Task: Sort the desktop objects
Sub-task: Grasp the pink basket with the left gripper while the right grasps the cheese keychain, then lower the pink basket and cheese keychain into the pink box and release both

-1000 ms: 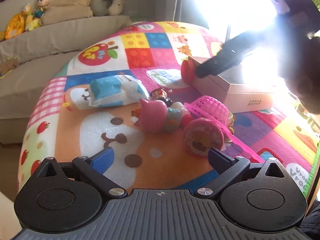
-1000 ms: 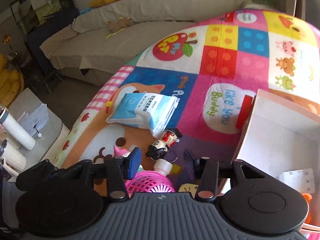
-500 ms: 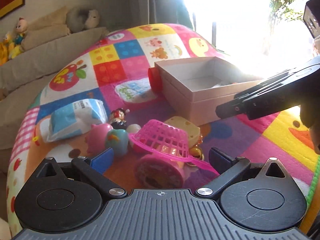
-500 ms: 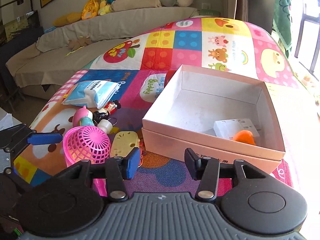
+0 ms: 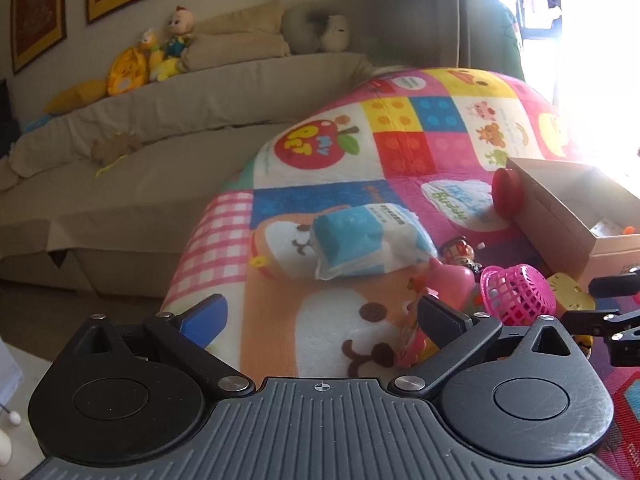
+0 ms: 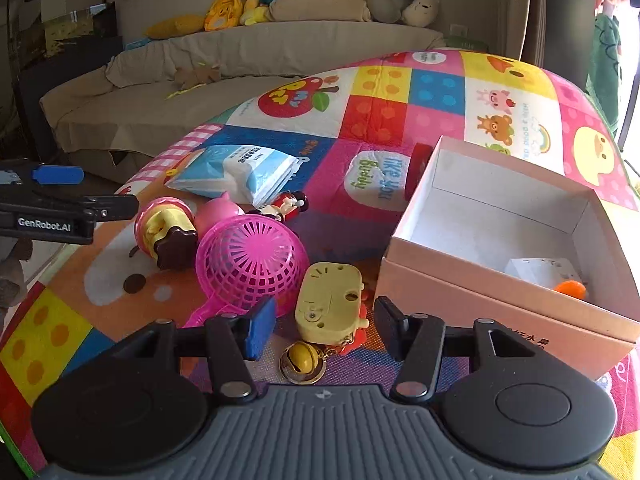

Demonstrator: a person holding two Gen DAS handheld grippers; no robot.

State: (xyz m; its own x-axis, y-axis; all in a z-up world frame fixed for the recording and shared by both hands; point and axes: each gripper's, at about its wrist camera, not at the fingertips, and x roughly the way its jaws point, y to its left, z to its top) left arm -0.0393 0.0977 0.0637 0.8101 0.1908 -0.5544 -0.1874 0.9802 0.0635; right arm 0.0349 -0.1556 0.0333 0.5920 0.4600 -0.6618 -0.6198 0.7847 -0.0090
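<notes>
Since a second ago, swung back from the window toward the toy pile; right gripper now low beside the open pale-pink cardboard box, spread around a yellow plastic keychain toy, not yet pinching. Left gripper spread, empty, left of the box. In the box: only an orange ball and white card. Left outside, likely to sort: pink mesh basket, blue-white tissue pack, pink figurines. Early stage.
</notes>
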